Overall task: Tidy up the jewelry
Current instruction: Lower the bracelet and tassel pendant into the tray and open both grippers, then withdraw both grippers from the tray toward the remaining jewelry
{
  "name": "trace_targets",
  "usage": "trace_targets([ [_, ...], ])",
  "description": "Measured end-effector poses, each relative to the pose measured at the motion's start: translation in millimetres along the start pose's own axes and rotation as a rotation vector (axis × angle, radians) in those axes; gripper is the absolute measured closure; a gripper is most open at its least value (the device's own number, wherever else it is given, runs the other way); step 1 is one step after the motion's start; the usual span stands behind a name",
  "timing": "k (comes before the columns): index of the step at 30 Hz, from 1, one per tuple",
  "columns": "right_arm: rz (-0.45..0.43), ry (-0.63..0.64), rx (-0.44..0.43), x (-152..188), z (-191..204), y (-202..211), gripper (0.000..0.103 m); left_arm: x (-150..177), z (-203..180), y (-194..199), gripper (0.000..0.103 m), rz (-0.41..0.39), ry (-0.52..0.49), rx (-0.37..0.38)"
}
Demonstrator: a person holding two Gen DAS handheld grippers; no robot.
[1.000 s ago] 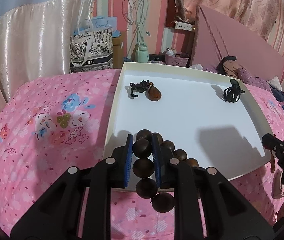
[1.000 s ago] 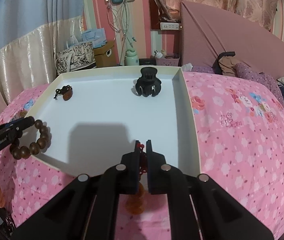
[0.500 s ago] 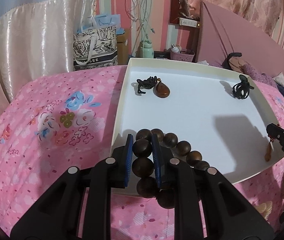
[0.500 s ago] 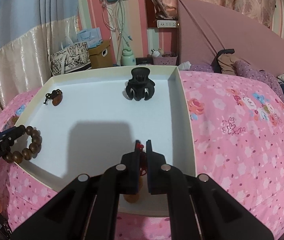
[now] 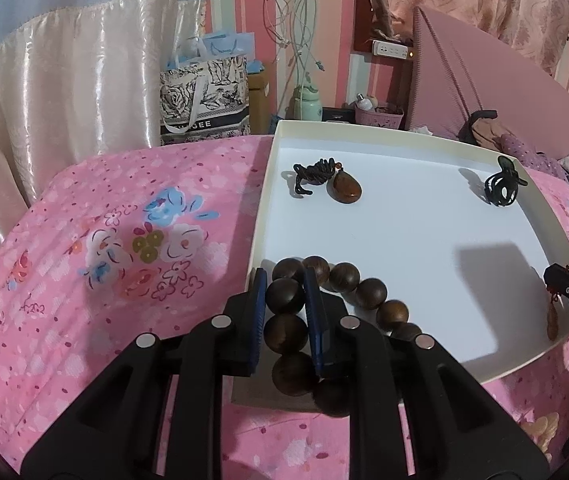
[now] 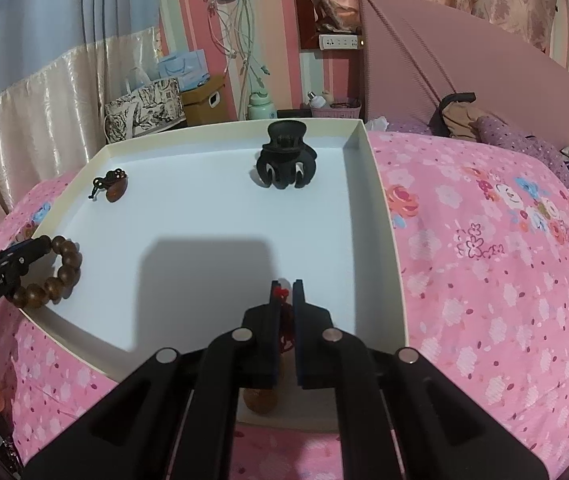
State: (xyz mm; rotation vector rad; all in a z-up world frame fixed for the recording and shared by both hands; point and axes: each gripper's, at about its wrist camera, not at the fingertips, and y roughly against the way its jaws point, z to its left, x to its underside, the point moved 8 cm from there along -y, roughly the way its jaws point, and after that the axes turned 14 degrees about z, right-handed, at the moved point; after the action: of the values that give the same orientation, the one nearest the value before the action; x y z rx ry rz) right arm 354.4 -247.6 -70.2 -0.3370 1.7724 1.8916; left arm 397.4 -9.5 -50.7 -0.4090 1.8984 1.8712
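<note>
At the bottom centre of the left wrist view, the left gripper [image 5: 286,300] is clamped on a bracelet of dark brown wooden beads [image 5: 370,293], which curves over the near left corner of the shallow white rectangular tray [image 5: 404,142] resting on the pink floral bedspread [image 5: 104,240]. At the bottom centre of the right wrist view, the right gripper [image 6: 285,294] is pinched on the red cord of an amber-brown teardrop pendant [image 6: 260,400] hanging over the tray's near right corner. A second brown teardrop pendant with a knotted black cord [image 5: 346,188] lies at the tray's far left; a black plastic claw hair clip [image 6: 285,156] stands at its far right.
</note>
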Motion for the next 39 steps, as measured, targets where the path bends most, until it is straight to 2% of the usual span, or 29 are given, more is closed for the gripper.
trace_targets([
  [4,0.012,0.014,0.006,1,4,-4,0.098,0,0,0,0.086,0.001,-0.003,0.0],
  [9,0.016,0.013,0.011,2,3,-6,0.097,3,-4,0,0.086,-0.005,-0.026,-0.043],
  [15,0.017,0.009,0.014,3,2,-6,0.094,4,-5,0,0.085,-0.005,-0.026,-0.045],
  [18,0.018,0.012,0.022,3,3,-7,0.092,4,-6,1,0.08,-0.006,-0.032,-0.046],
  [20,0.017,0.027,0.026,4,6,-7,0.084,4,-7,2,0.067,-0.009,-0.038,-0.041],
  [25,0.014,0.074,0.051,7,14,-6,0.068,7,-12,4,0.058,-0.012,-0.055,-0.027],
  [27,0.0,0.082,0.067,6,15,-3,0.052,7,-12,6,0.054,-0.017,-0.056,-0.015],
  [28,-0.011,0.079,0.078,6,14,0,0.04,7,-13,9,0.05,-0.022,-0.055,-0.003],
  [31,-0.029,0.065,0.063,5,11,6,0.039,6,-15,14,0.042,-0.038,-0.055,0.022],
  [34,-0.039,0.048,0.047,4,6,8,0.035,6,-13,19,0.025,-0.064,-0.048,-0.007],
  [37,-0.051,0.043,0.044,3,6,10,0.034,4,-11,25,0.023,-0.078,-0.032,0.016],
  [39,-0.061,0.044,0.051,3,7,11,0.023,4,-9,26,0.022,-0.077,-0.022,0.026],
])
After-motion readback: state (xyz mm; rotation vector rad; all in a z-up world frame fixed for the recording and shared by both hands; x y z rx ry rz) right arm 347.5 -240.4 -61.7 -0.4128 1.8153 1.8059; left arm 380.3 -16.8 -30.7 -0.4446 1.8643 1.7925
